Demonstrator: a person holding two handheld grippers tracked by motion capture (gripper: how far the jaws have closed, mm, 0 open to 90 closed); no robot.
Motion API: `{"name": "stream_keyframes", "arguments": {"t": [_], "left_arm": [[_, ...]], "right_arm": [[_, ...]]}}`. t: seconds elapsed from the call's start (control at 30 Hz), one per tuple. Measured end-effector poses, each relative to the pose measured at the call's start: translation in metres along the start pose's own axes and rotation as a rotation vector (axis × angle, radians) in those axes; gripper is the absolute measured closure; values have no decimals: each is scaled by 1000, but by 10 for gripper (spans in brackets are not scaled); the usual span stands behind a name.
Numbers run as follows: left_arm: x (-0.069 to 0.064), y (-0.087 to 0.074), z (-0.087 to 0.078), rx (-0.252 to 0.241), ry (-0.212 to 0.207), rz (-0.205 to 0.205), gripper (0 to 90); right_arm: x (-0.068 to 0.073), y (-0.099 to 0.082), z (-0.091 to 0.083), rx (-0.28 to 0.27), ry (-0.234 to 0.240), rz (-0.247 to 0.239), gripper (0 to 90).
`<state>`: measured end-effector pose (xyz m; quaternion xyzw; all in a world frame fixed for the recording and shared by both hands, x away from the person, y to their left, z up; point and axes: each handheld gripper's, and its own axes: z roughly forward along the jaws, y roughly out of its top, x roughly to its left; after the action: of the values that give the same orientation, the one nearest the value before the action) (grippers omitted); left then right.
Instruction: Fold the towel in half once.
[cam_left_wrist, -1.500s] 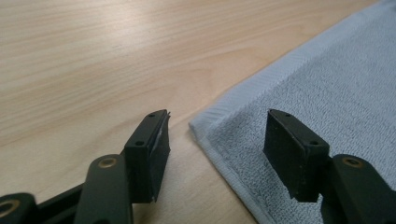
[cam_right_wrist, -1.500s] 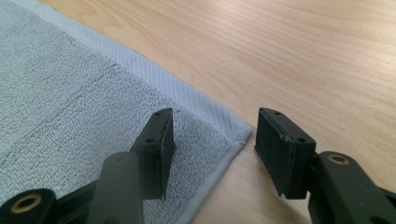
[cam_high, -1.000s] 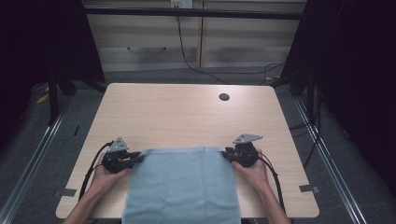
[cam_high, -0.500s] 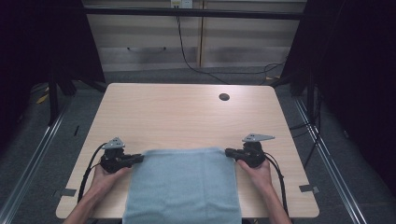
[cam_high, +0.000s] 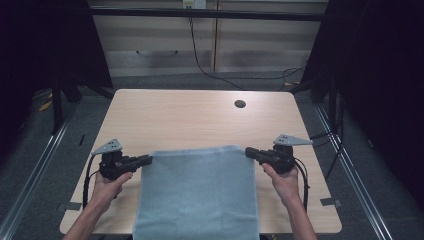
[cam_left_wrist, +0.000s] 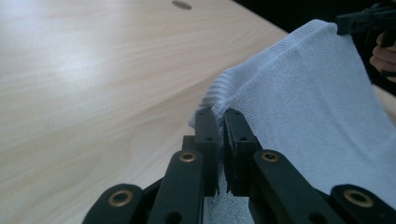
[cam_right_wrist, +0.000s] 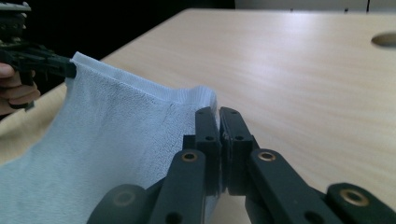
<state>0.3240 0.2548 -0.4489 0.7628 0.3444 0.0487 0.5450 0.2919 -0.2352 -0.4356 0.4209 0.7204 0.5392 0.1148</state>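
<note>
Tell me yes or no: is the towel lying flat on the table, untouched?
No, both tongs pinch the towel's far corners.

The light wooden surface (cam_high: 190, 120) has a small round dark hole (cam_high: 240, 104) near its far right corner. Behind it runs a pale wall panel (cam_high: 160, 45) with a black cable (cam_high: 200, 55) hanging down it to the grey floor (cam_high: 30, 165). Metal rails (cam_high: 40, 150) lie along both sides, and bits of grey tape (cam_high: 330, 202) mark the near corners.
</note>
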Motion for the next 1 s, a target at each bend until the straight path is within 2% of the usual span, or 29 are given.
{"name": "stream_keyframes", "arguments": {"t": [0.2, 0.33, 0.43, 0.8, 1.0], "left_arm": [[-14, 37, -13, -94, -2, 52, 858], [-18, 61, -18, -133, 6, 76, 859], [-17, 77, -17, -150, 15, 84, 859], [-10, 130, -17, -202, 50, 96, 860], [-8, 142, -14, -215, 51, 101, 860]], "right_arm": [[10, 32, -25, -70, -10, -50, 873], [15, 56, -42, -135, -18, -78, 873], [15, 69, -49, -158, -27, -94, 873], [9, 114, -46, -205, -44, -108, 874], [4, 137, -45, -217, -68, -114, 874]]}}
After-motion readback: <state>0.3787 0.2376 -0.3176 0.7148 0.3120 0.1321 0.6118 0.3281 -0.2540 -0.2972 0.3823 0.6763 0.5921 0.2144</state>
